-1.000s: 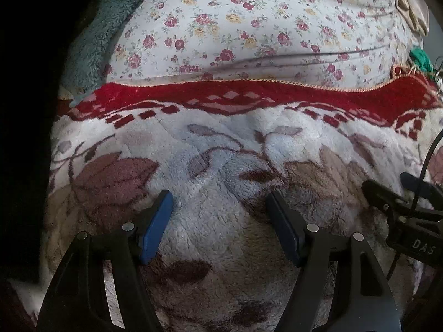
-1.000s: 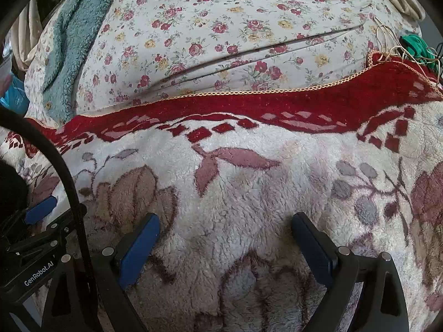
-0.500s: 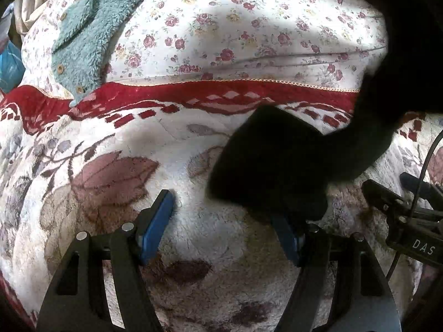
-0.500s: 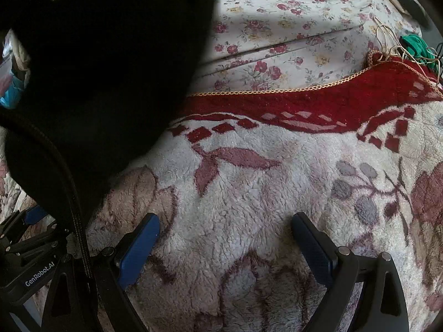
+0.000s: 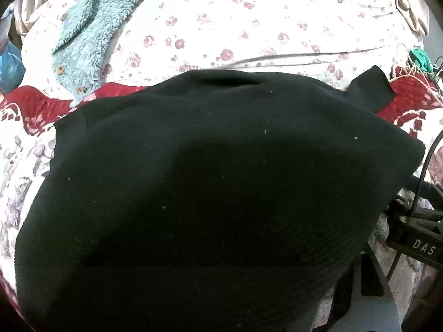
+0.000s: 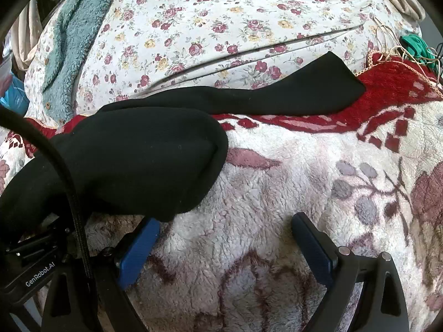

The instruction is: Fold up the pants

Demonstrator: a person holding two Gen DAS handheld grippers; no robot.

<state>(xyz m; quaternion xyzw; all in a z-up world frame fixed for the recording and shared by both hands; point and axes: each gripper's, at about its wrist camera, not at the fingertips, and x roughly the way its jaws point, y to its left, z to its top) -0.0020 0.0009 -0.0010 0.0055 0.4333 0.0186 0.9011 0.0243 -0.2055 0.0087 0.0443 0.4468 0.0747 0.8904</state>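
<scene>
Black knit pants (image 5: pixel 210 188) heaped on the plush cream blanket with brown leaf pattern and dark red border (image 6: pixel 277 207), filling most of the left wrist view and draped over the left gripper there; fingertips hidden under the cloth, so opening impossible to tell, only part of the black frame showing at lower right. In the right wrist view, same pants (image 6: pixel 144 160) bunched at left, one narrow leg stretched rightward across the red border onto the white rose-print bedsheet (image 6: pixel 221 22). Right gripper (image 6: pixel 224 249) low over bare blanket just beside the heap, jaws spread wide, nothing between them; blue pad of the left finger (image 6: pixel 138 251) just under the overhanging cloth edge, contact unclear. Teal fleece garment with buttons (image 5: pixel 91 27) lying on the sheet at far left. Green item with tangled cords (image 6: pixel 415 47) at the far right edge of the bed.
</scene>
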